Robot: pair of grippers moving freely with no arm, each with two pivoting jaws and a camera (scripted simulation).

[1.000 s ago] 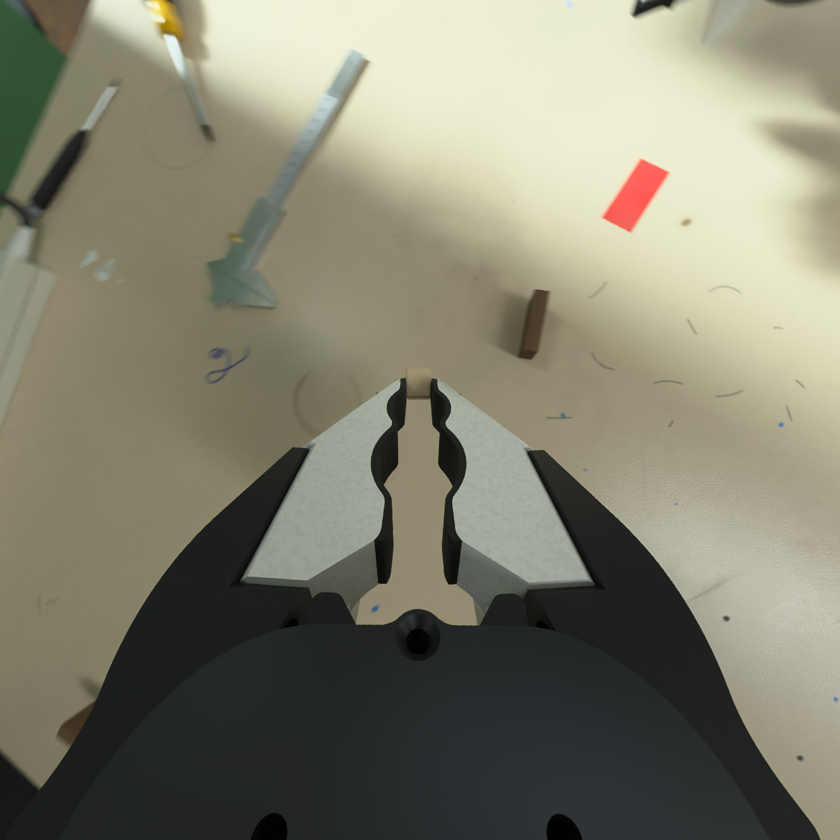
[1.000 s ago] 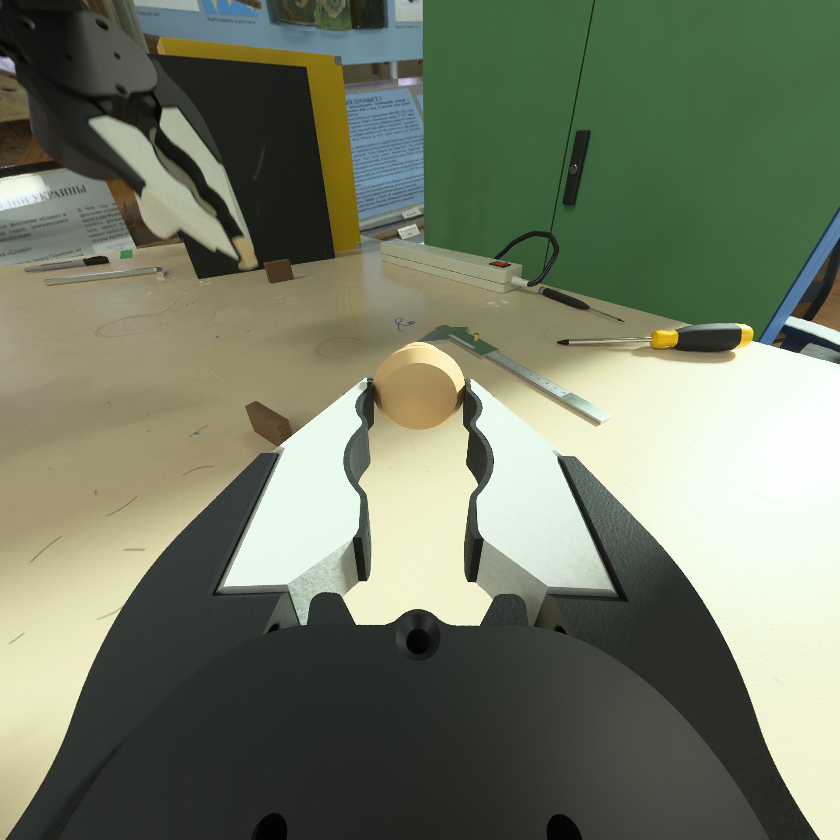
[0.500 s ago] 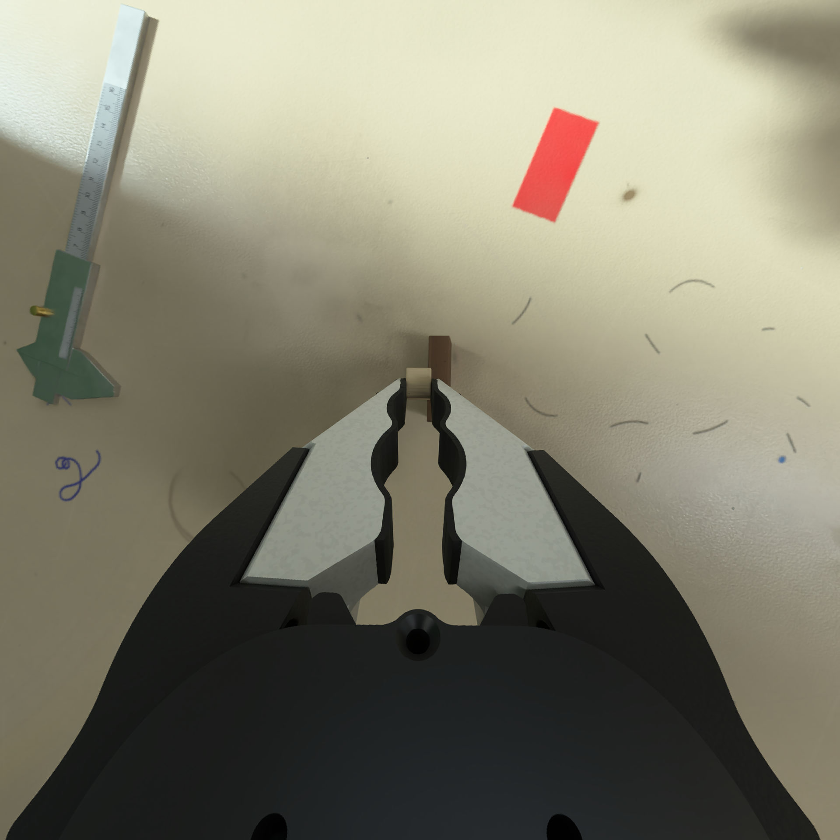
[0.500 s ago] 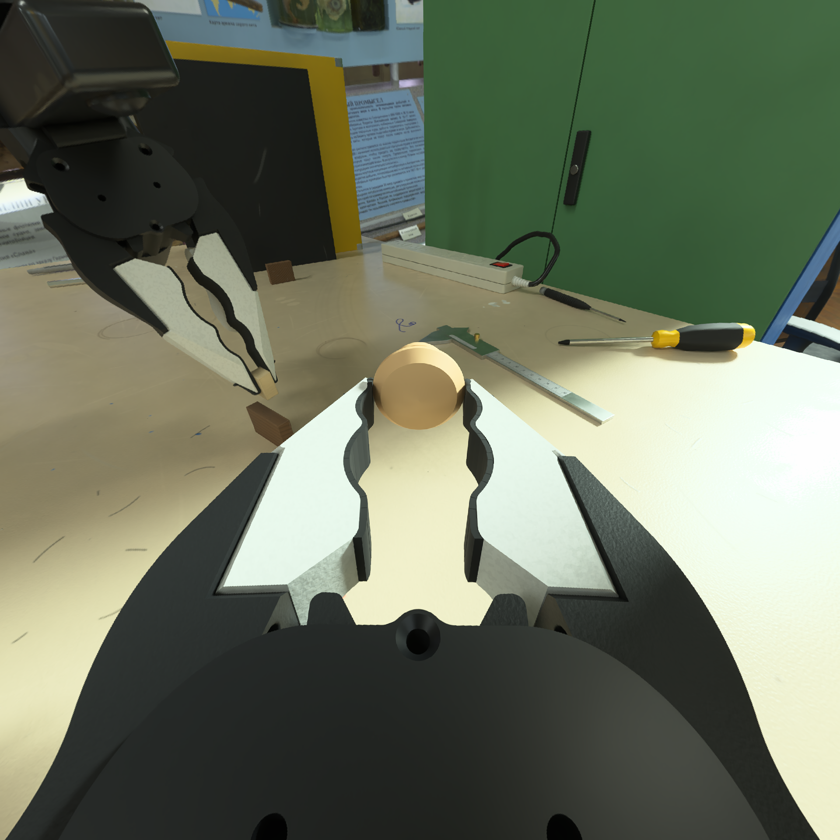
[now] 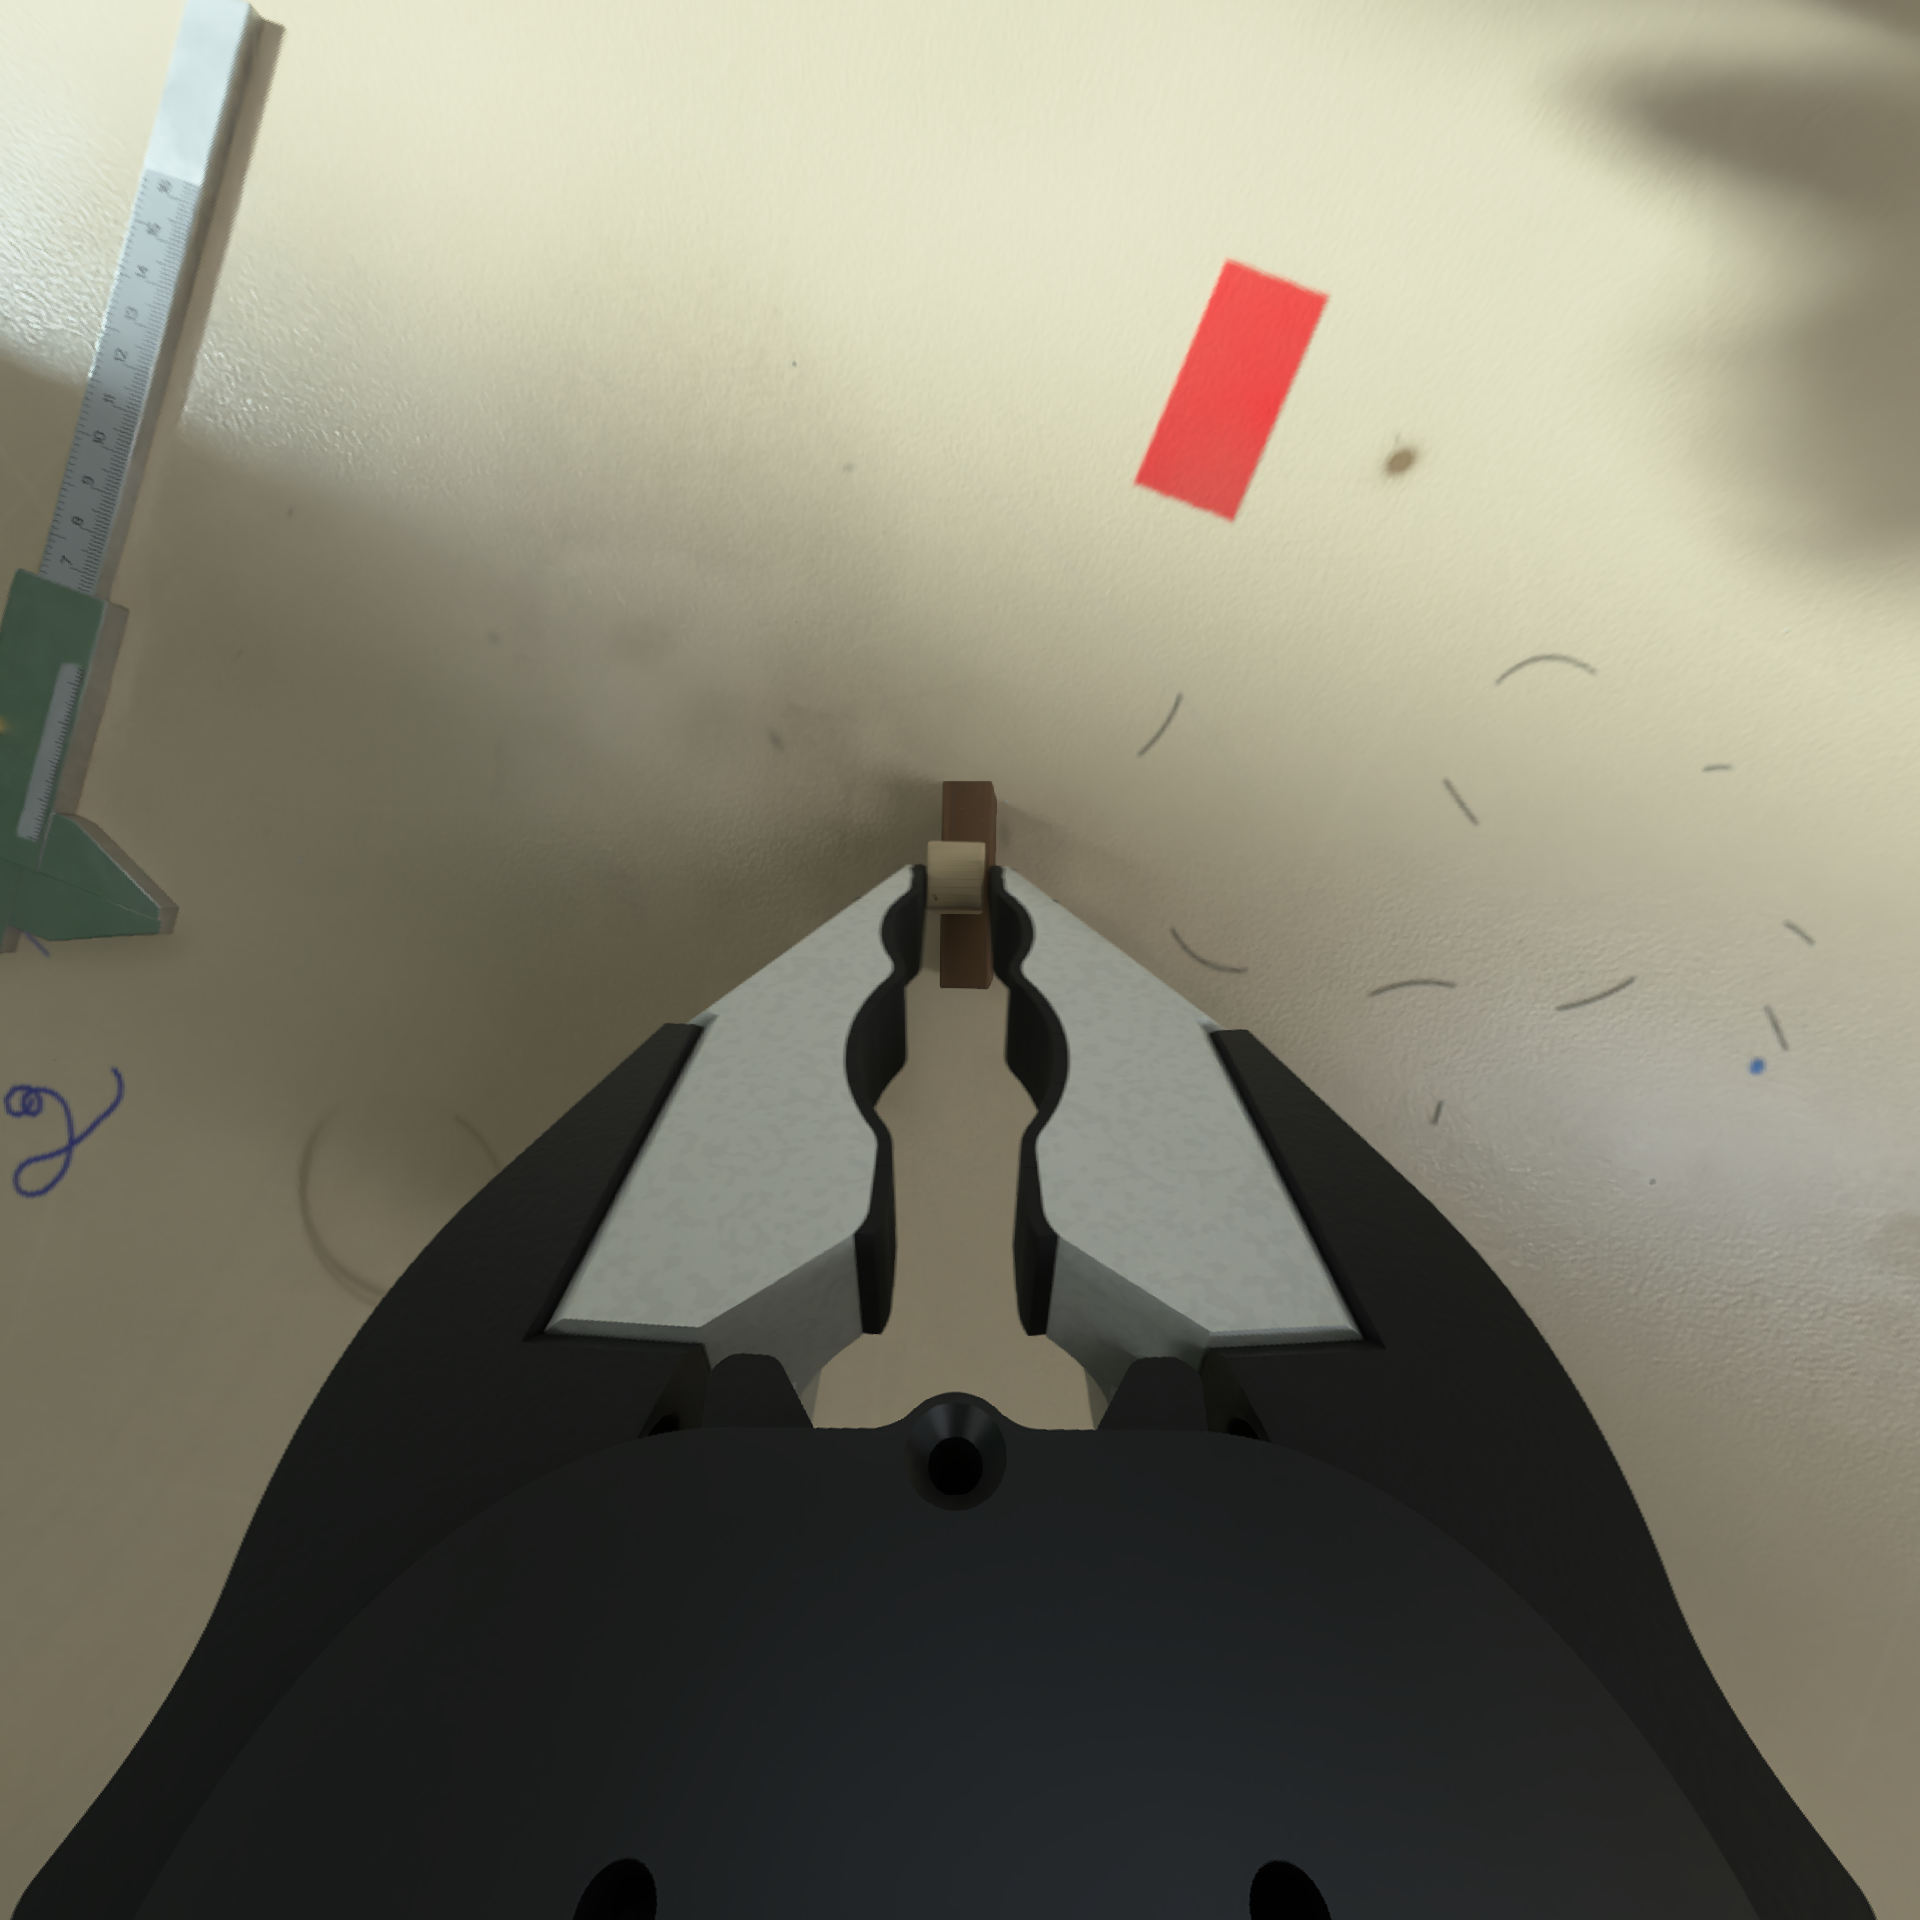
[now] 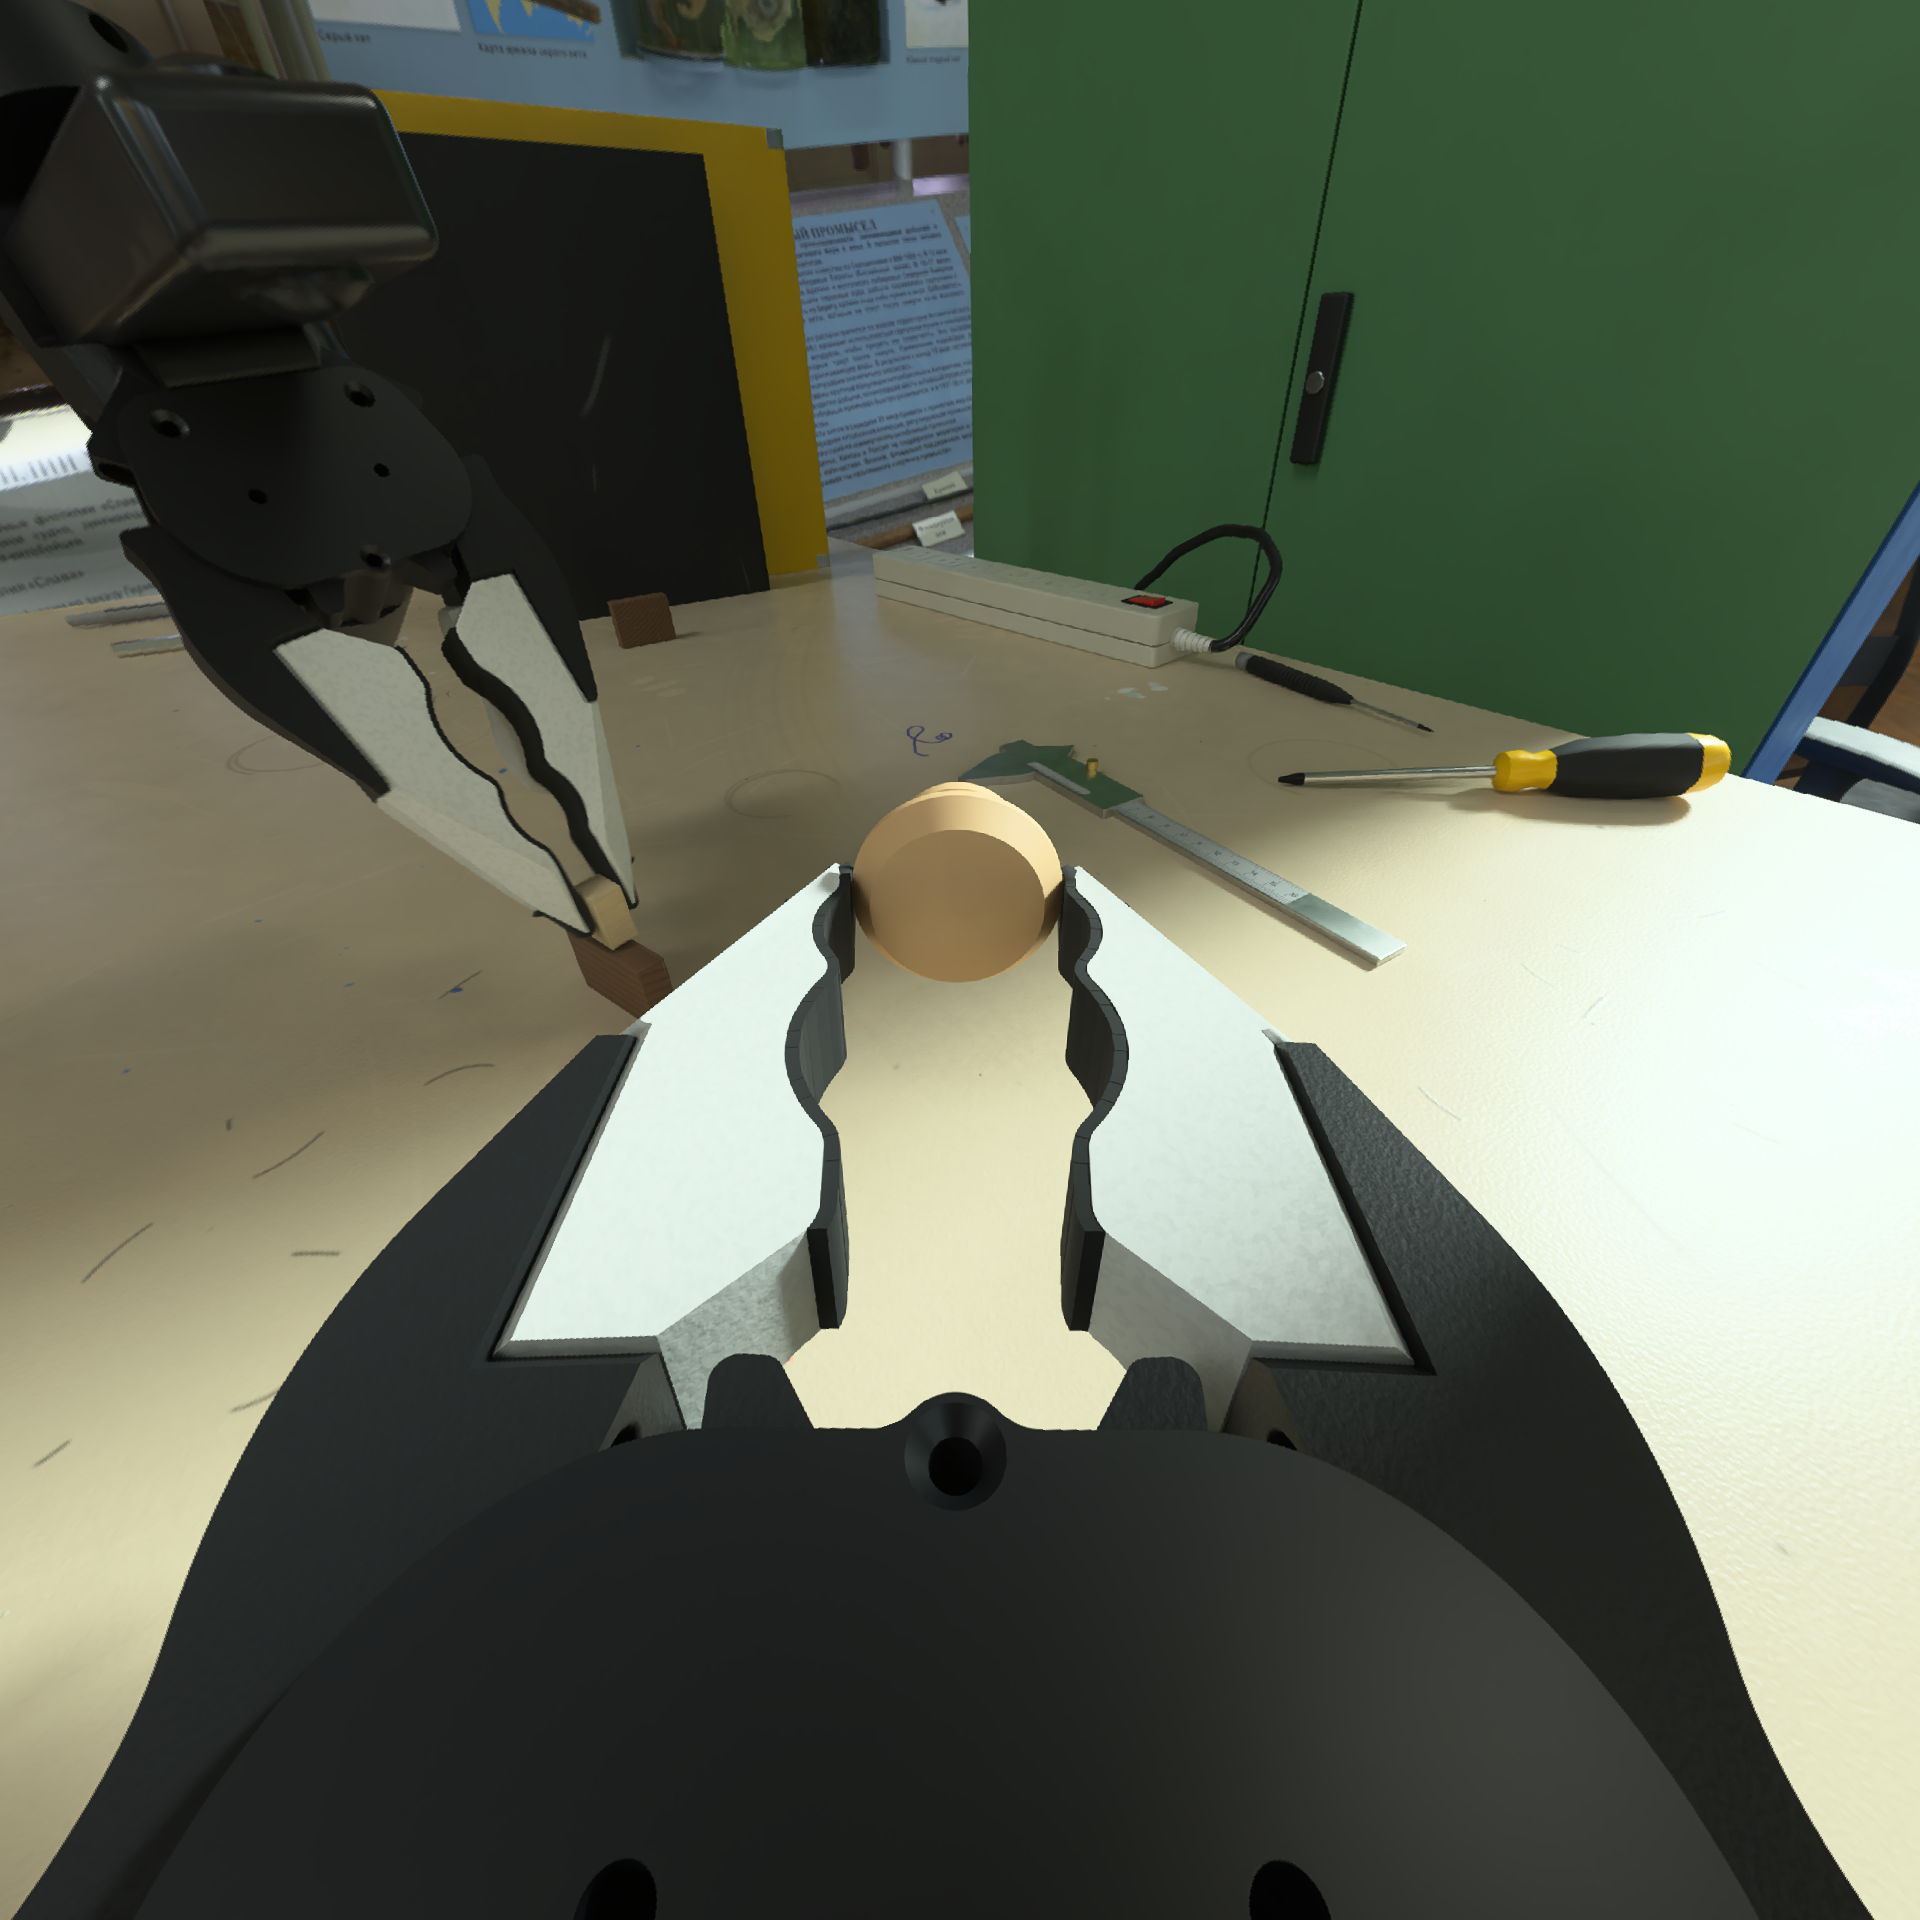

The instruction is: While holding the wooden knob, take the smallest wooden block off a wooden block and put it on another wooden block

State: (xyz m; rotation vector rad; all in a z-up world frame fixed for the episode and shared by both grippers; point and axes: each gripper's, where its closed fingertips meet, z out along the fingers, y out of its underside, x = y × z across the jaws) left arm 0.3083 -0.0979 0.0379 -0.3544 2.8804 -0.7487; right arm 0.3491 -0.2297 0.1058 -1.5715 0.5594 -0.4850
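At centre frame, the left hand-held gripper pinches the pale block just over the brown block (placing step); next, lower and release. Right hand-held gripper clamps the knob.

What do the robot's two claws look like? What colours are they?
Both look the same. The right gripper has a rounded, matt black body that splits into two black arms, each faced with a pale grey, speckled wedge tapering to a point. Its inner edges are wavy black pads, and a small round hole sits at the base. The left gripper, seen from outside, carries a boxy black block on top. No cables show.
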